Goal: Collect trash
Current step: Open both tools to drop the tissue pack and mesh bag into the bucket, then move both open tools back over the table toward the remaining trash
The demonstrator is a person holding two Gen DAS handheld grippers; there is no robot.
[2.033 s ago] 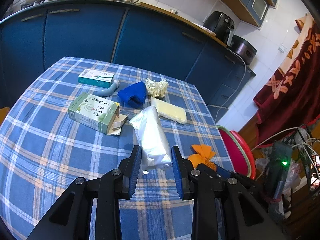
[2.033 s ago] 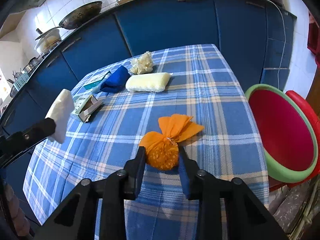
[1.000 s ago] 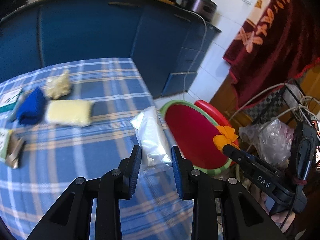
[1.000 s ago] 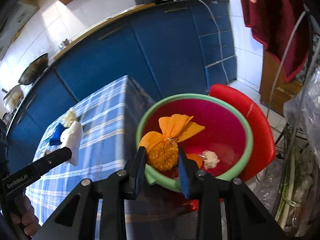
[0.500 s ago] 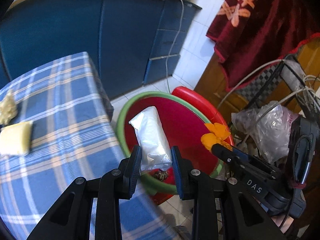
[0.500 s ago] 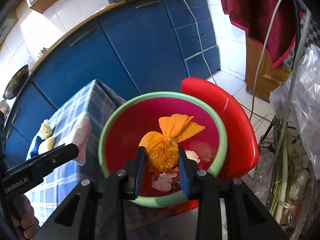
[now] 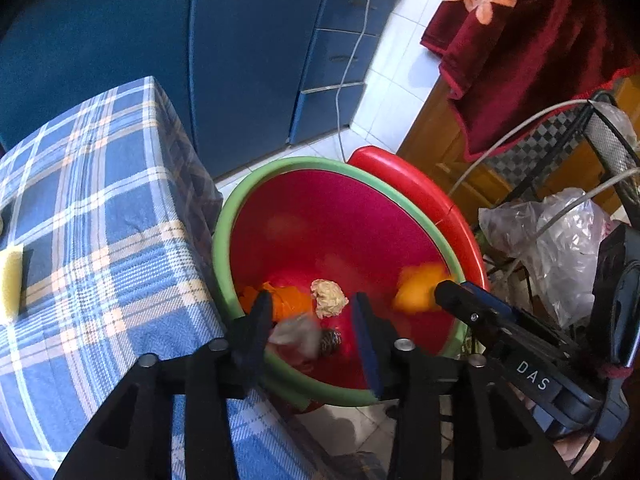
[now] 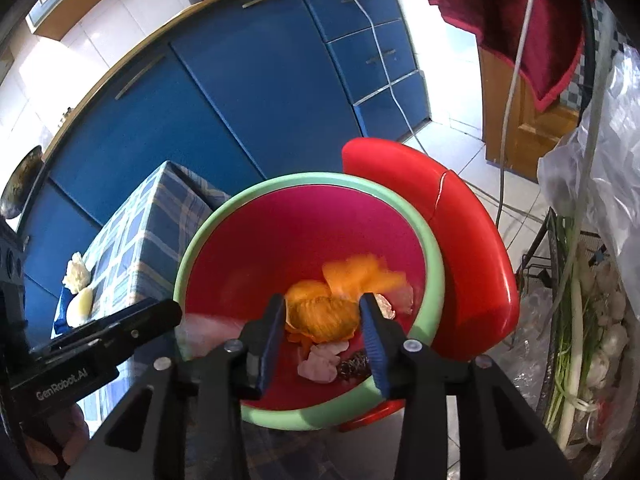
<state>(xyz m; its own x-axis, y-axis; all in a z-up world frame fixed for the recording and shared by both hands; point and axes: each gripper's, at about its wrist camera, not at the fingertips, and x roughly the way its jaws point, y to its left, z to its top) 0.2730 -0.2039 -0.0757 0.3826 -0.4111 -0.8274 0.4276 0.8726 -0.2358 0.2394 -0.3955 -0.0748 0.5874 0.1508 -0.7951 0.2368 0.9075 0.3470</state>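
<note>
Bin [image 7: 224, 240] just right of table [image 7: 100, 200], trash [image 7: 329, 299] in bin

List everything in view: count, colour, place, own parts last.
Bin: one, red with green rim, on floor beside table.
Bin lid: one, red, behind bin.
Orange bundle: one, blurred, dropping into bin.
White packet: one, blurred, dropping into bin.
Crumpled paper: one, beige, inside bin.
Table: one, blue plaid cloth.
Sponge: one, yellow, on table.
Cabinets: blue, behind.
Left gripper: jaws open, over bin.
Right gripper: jaws open, over bin.

Both tools [image 7: 310, 328] [image 8: 324, 332] agape, side by side
</note>
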